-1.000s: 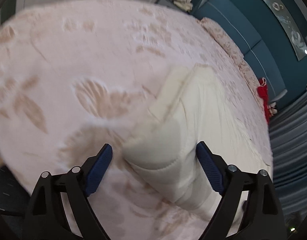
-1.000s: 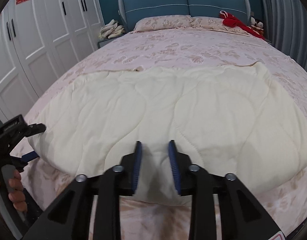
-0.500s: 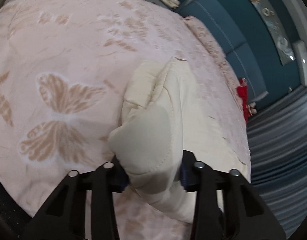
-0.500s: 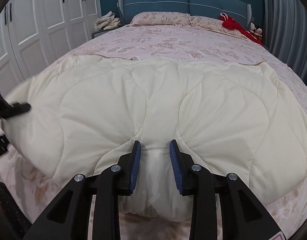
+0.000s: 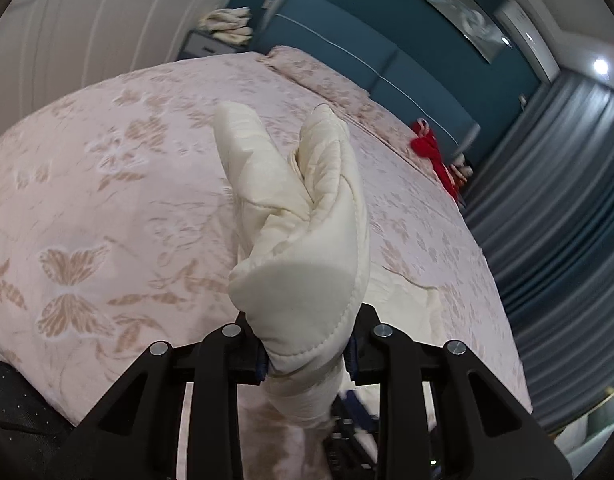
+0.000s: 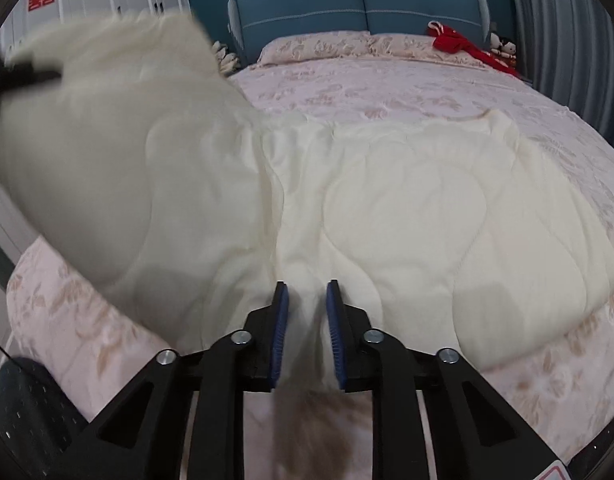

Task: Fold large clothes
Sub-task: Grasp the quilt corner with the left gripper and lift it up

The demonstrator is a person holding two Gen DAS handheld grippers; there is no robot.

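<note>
Left tongs [image 5: 307, 354] clamp lifted quilt [image 6: 407, 216] corner; right tongs [image 6: 306, 332] pinch near edge; free half lies rightward on bed [image 6: 387, 92].

pink bedspread [image 6: 387, 92], blue headboard [image 6: 359, 4], red cloth [image 6: 463, 46]

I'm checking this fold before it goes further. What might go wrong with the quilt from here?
1. The left gripper pinches only a bunched corner of the cream quilt; the thick padding may slip from the jaws as it swings over.
2. The right gripper clamps just a thin edge fold, so a pull from the raised side might tug it free.
3. The lifted half sags and blurs in the right view, so it may land creased on the bed.
</note>
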